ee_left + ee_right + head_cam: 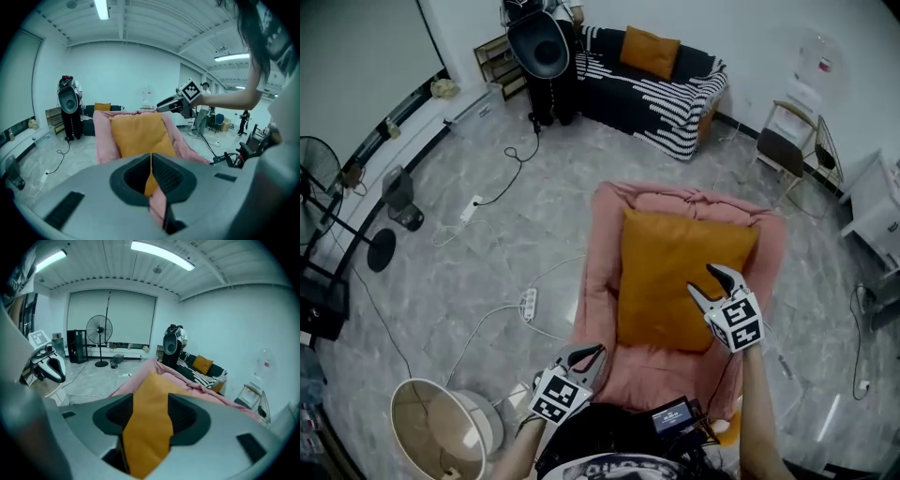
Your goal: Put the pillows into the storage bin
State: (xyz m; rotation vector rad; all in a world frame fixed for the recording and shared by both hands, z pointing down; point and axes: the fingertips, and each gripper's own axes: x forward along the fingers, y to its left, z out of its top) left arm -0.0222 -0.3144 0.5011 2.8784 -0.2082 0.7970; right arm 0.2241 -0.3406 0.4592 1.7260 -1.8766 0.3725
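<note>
Orange pillow (675, 272) duty: pinching the pink storage bin's (602, 272) near rim tight in the left gripper's (598, 356) fingers, probably keeping its mouth up, while clamping the pillow's corner between the right gripper's (703, 279) wide-set fingers, steering it onto the pink fabric.

- Orange pillow (670, 272): plain, plump, roughly square; lying flat in the open top of the storage bin, covering most of the opening.
- Storage bin (602, 272): soft pink fabric, rumpled rim, standing on grey floor (487, 272).
- Second orange pillow (650, 52): propped on striped sofa (675, 98), well apart.
</note>
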